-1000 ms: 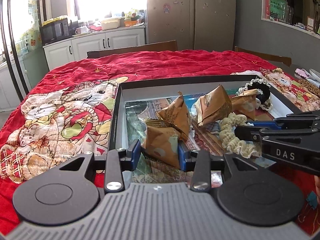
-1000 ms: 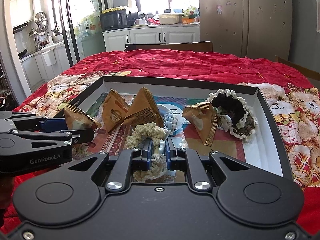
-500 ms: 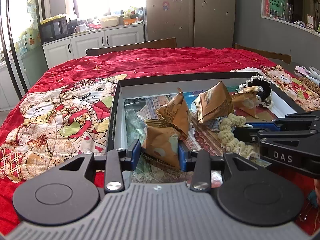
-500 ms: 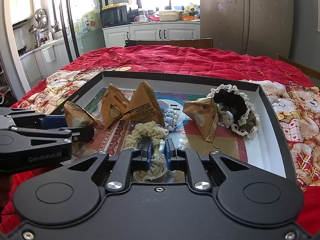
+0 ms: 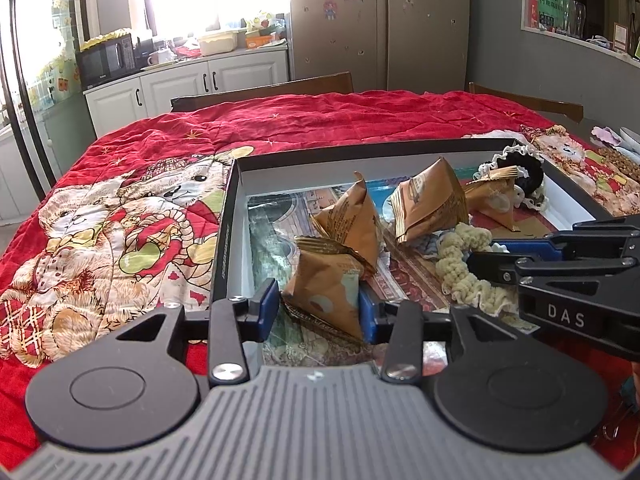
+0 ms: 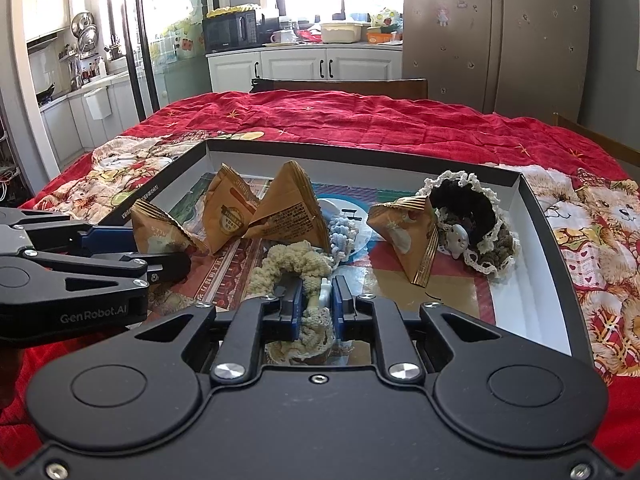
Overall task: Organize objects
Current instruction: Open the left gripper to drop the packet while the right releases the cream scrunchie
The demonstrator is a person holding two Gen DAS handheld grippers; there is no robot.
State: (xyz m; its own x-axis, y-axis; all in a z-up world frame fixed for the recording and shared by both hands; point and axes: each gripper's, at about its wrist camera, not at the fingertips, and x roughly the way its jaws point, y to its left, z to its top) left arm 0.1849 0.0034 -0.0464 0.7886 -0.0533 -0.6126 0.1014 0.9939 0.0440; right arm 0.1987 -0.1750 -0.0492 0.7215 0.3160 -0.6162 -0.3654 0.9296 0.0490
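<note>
A shallow black-rimmed box (image 5: 230,216) (image 6: 532,208) lies on the red quilt. My left gripper (image 5: 318,306) is shut on a brown triangular snack packet (image 5: 324,288), held over the box's near left part; this packet also shows in the right wrist view (image 6: 154,228). My right gripper (image 6: 316,300) is shut on a cream crocheted scrunchie (image 6: 296,264) (image 5: 460,264) at the box's near middle. Three more brown packets (image 6: 288,208) (image 6: 228,212) (image 6: 412,236), a pale blue scrunchie (image 6: 342,230) and a black lace-edged scrunchie (image 6: 464,200) lie in the box.
The red teddy-bear quilt (image 5: 120,216) covers the table around the box. Wooden chair backs (image 5: 260,92) (image 6: 340,86) stand at the far edge. Small items (image 5: 612,140) lie at the far right of the table. Kitchen cabinets and a fridge are behind.
Both grippers have kept their grips. The views have shifted slightly, with the box contents sitting a little lower and closer; nothing was released.
</note>
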